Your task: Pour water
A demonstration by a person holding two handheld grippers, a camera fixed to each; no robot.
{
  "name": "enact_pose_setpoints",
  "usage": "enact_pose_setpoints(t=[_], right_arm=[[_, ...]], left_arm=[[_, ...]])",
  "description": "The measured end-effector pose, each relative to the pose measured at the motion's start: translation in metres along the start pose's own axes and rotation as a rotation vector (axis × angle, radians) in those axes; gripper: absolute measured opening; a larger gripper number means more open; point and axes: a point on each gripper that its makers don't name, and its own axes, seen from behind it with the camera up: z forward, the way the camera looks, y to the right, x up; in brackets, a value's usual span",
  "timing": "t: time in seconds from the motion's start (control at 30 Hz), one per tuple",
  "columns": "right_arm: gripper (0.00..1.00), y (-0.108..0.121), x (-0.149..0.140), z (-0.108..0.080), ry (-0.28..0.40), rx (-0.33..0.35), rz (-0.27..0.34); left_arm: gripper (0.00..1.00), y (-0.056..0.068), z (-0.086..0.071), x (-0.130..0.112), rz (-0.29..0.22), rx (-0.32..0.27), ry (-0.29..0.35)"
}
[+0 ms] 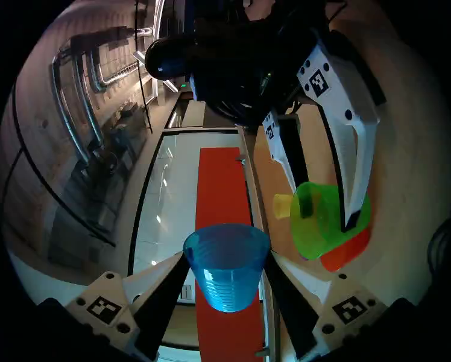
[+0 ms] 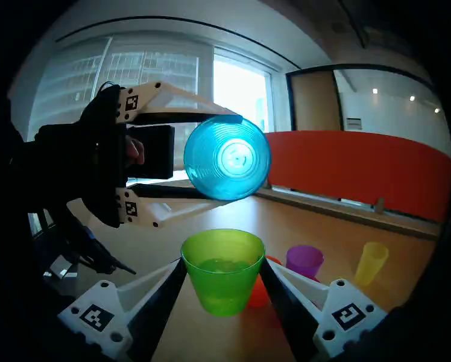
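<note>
Green cup [image 2: 223, 283], part-filled, pinched in right tongs [image 2: 223, 265]; left tongs [image 1: 225, 259] pinch tipped blue cup [image 1: 227, 271] at twelve o'clock. Likely light, thin plastic: hold mid-wall gently.

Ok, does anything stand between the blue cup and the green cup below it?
Nothing visible does. The translucent blue plastic cup is tipped above the translucent green plastic cup, open air between them. The purple plastic cup and yellow plastic cup stand farther back, aside.
</note>
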Motion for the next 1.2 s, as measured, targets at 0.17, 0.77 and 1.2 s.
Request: enact_pose_setpoints(t=[0.17,0.77,1.2], right_arm=[[0.90,0.000,0.000,0.000,0.001,-0.001,-0.002],[0.90,0.005,0.000,0.001,-0.002,-0.013,-0.004],[0.90,0.007,0.001,-0.001,0.001,-0.024,0.001]], left_arm=[[0.85,0.002,0.002,0.001,-0.010,0.000,0.000],[0.85,0.027,0.004,-0.015,-0.290,-0.015,-0.066],[0.85,0.041,0.005,-0.031,-0.731,-0.053,-0.097]])
